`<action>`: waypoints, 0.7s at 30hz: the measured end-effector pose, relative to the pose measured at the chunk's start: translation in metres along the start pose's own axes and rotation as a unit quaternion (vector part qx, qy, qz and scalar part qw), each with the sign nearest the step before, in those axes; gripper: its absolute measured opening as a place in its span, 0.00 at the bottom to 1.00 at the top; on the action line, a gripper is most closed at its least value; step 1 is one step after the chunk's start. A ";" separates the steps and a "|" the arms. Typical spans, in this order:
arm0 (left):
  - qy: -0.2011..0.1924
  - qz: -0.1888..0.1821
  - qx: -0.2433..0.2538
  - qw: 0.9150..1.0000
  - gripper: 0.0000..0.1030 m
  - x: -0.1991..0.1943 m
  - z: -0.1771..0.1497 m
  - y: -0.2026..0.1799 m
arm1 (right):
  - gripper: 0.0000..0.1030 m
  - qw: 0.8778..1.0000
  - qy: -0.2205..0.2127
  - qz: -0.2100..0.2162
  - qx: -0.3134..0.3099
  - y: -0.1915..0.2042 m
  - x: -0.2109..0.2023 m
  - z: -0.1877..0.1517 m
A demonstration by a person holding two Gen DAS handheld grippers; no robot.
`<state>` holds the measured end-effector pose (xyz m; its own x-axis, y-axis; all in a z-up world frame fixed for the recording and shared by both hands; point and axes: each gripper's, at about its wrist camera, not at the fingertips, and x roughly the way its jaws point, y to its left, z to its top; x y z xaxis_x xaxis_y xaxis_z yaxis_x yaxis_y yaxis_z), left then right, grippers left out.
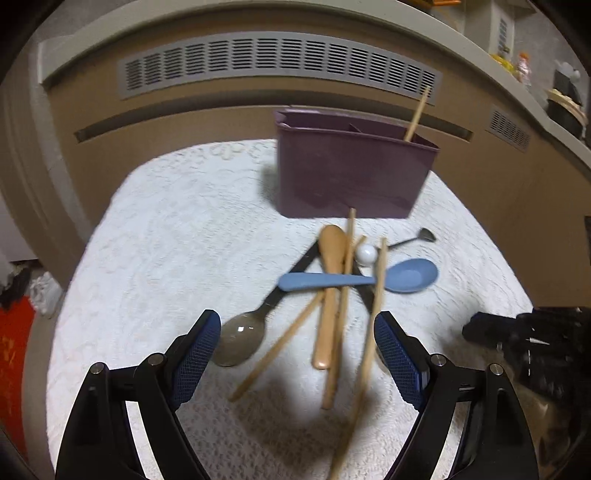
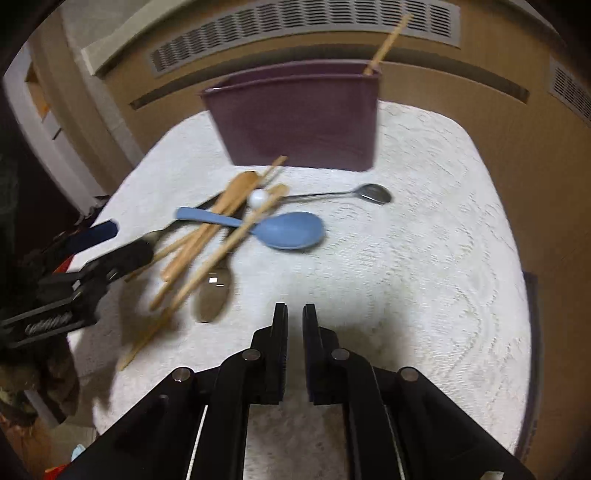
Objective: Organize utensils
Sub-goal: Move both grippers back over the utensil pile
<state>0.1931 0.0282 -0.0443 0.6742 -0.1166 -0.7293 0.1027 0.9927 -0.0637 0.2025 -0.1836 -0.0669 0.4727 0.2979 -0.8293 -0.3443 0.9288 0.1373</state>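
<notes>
A purple utensil holder (image 1: 351, 173) (image 2: 303, 122) stands at the back of the white cloth, with one chopstick (image 1: 417, 110) (image 2: 386, 42) upright in its right compartment. In front lies a crossed pile: a blue spoon (image 1: 406, 277) (image 2: 288, 230), a tan wooden spoon (image 1: 328, 295) (image 2: 236, 188), several chopsticks (image 1: 369, 343) (image 2: 207, 273), a black-handled metal spoon (image 1: 240, 339) (image 2: 212, 295), a small metal spoon (image 1: 424, 235) (image 2: 373, 194) and a small white ball (image 1: 366, 254) (image 2: 257, 198). My left gripper (image 1: 297, 332) (image 2: 133, 236) hangs open over the pile's near ends. My right gripper (image 2: 294, 314) (image 1: 517, 332) is to the right of the pile, jaws almost together and empty.
The white lace cloth (image 1: 155, 240) (image 2: 424, 258) covers a small table with rounded edges. A beige vented cover (image 1: 277, 66) (image 2: 295, 22) runs close behind the holder. A shelf with small items (image 1: 524, 70) is at the far right. Bare cloth lies right of the pile.
</notes>
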 end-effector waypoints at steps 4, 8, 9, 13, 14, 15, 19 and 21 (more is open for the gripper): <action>0.000 0.034 -0.033 0.999 0.79 -0.004 -0.010 0.015 | 0.25 1.000 0.001 0.024 0.004 0.021 0.014 0.012; 0.021 0.047 -0.082 0.995 0.79 -0.002 -0.023 0.041 | 0.28 0.999 0.009 0.023 0.028 0.038 0.038 0.024; 0.025 0.049 -0.084 0.995 0.79 -0.001 -0.025 0.045 | 0.28 0.999 0.012 0.015 0.037 0.041 0.045 0.028; 0.024 0.048 -0.075 0.996 0.79 -0.003 -0.031 0.048 | 0.32 0.999 0.016 -0.022 0.042 0.051 0.067 0.038; 0.023 0.046 -0.073 0.996 0.79 -0.004 -0.030 0.047 | 0.32 0.999 0.018 -0.028 0.034 0.054 0.071 0.039; 0.021 0.044 -0.072 0.996 0.79 -0.004 -0.029 0.047 | 0.32 0.999 0.016 -0.038 0.018 0.059 0.073 0.040; 0.015 0.037 -0.069 0.997 0.79 -0.005 -0.024 0.042 | 0.28 0.998 0.022 -0.044 -0.027 0.064 0.073 0.036; 0.013 0.031 -0.060 0.998 0.79 -0.006 -0.021 0.037 | 0.17 0.998 0.024 -0.037 -0.037 0.059 0.067 0.031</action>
<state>0.1776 0.0667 -0.0571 0.6577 -0.0554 -0.7513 -0.0283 0.9948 -0.0981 0.2389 -0.1022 -0.0975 0.4610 0.2160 -0.8607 -0.3698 0.9285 0.0350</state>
